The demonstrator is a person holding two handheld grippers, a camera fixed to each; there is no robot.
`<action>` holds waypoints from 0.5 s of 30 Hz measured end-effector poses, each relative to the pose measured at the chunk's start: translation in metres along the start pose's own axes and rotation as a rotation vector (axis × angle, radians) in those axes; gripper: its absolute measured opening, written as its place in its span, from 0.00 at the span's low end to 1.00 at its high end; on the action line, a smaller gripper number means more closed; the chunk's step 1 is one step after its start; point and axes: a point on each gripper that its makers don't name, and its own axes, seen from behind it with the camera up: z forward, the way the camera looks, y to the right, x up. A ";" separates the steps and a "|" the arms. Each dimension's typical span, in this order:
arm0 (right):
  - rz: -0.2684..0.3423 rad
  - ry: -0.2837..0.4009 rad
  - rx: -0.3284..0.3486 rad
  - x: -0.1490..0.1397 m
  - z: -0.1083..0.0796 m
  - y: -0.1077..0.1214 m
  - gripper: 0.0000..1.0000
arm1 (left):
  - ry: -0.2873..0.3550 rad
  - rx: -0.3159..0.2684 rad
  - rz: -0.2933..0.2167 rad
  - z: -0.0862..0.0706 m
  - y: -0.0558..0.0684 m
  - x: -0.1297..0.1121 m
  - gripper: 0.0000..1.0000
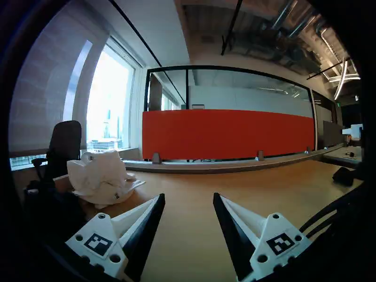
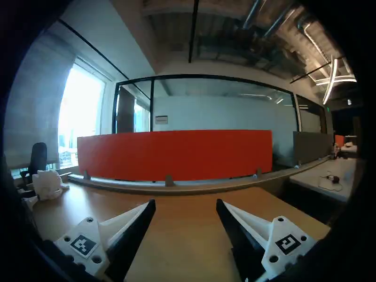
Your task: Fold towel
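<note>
Jaws of the left gripper (image 1: 188, 195) stand wide apart, with bare wooden table (image 1: 244, 188) showing in the gap. Jaws of the right gripper (image 2: 185, 202) are equally wide and grip nothing; they sit low over the same table (image 2: 188, 254). Both grippers have white fingers (image 1: 136, 218) with dark inner faces and a square black-and-white marker near the base.

Left gripper view, left to right:
- Black office chair (image 1: 63, 145) at the far left, in front of a bright window (image 1: 108, 108).
- Towel (image 1: 101, 178), white, lies unfolded in a crumpled heap at the left of the frame. It rests on the table near its left edge, just beyond the left finger and apart from it.
- Orange partition (image 1: 228, 134) runs across the middle along the table's far edge, with glass walling above it.
- Small dark object (image 1: 343, 176) on the table at the right edge; too dim to identify.
- Strip lights (image 1: 342, 77) in the upper right.

Right gripper view, left to right:
- Office chair (image 2: 37, 160) at the far left edge.
- Towel (image 2: 47, 183) shows small beside the chair, bunched on the table's far left part, well apart from both fingers.
- Window (image 2: 77, 122), then the orange partition (image 2: 174, 155) across the centre.
- A second, paler desk (image 2: 345, 169) at mid right, with a small cabled item (image 2: 331, 178) lying on it.
- Strip lights (image 2: 331, 77) in the upper right.
</note>
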 end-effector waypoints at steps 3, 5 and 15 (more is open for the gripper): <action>0.008 0.002 -0.001 -0.014 0.000 0.003 1.00 | 0.000 0.000 0.000 0.000 0.001 0.000 0.75; 0.013 0.006 -0.004 -0.022 0.000 0.005 1.00 | 0.000 0.000 0.000 0.000 0.001 0.001 0.75; 0.050 -0.011 -0.004 -0.059 -0.001 0.012 1.00 | 0.000 0.000 0.000 -0.001 0.001 0.001 0.75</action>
